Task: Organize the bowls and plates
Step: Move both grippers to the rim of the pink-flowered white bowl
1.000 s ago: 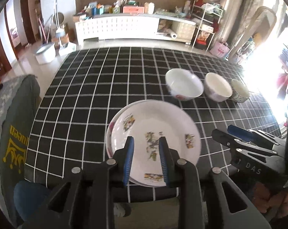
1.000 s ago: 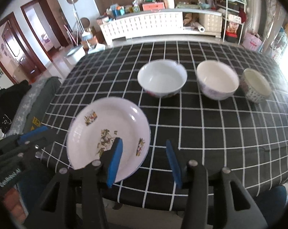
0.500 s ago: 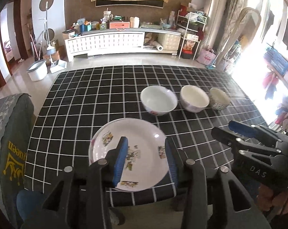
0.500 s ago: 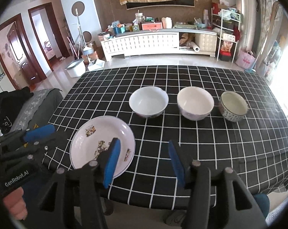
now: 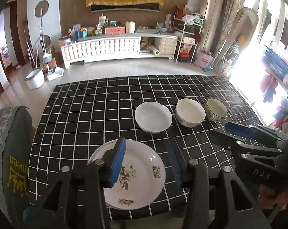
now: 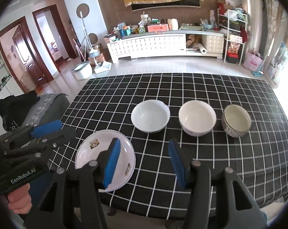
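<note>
Plates and bowls sit on the black tablecloth with its white grid (image 5: 98,103), and in the left wrist view the white round plates with small floral prints (image 5: 144,171) lie stacked near the table's front edge — a second rim peeks out at the left under the top one. Behind them stand three bowls in a row: a white ceramic bowl (image 5: 153,117), a cream bowl with a faintly patterned outside (image 5: 190,112), and a smaller speckled bowl (image 5: 215,110), the last two just beside each other. The left gripper (image 5: 146,161) hangs above the plates with its blue-padded jaws opening and nothing between them; the right gripper (image 5: 247,133) juts in from the right edge. By my reading, the plates are gathered while the bowls remain unnested, so roughly half the job is left. In the right wrist view the right gripper (image 6: 144,161) has its jaws spread and empty, hovering over bare cloth between the plates (image 6: 92,152) and the white bowl (image 6: 150,115). This view separates the cream bowl (image 6: 197,120) from the speckled one (image 6: 236,120) clearly — but shows only one plate rim, so the stack is not evident here, and it shows the left gripper (image 6: 46,129) from the side
</note>
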Motion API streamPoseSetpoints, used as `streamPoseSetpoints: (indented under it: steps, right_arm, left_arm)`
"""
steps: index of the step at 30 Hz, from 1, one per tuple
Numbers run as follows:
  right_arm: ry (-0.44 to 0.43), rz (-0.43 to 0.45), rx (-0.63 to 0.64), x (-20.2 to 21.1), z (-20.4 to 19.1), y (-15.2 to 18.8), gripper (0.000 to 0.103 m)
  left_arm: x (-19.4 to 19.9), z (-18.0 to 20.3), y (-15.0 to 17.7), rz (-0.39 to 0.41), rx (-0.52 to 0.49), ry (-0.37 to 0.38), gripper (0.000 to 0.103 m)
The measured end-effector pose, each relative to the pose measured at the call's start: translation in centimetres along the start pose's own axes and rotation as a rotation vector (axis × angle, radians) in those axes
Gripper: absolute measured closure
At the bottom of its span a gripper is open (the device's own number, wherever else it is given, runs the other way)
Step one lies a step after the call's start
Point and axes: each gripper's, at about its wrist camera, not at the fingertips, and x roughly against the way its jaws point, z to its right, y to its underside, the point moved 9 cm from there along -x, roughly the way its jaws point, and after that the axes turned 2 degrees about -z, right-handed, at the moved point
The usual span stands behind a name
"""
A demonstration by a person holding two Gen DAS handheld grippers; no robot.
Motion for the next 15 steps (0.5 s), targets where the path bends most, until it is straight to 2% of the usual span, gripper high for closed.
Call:
streamPoseSetpoints:
  steps: [7, 10, 15]
  right_arm:
    - [-0.017, -0.063, 0.007, -3.5, 0.8, -2.2, 0.046]
    - [-0.065, -0.104, -0.026, -5.2, 1.2, -2.8, 0.046]
    - [-0.059, -0.148, -0.053, -8.2, 2.2, -3.9, 0.046]
  left_arm:
    - [-3.2, -1.0, -2.5, -0.024, -0.023, -0.034, 0.061]
    - [-5.1, -1.7, -3.5, -0.039, -0.040, -0.052, 0.061]
    - [-8.5, -2.4, -5.3, -0.067, -0.067, -0.055, 0.061]
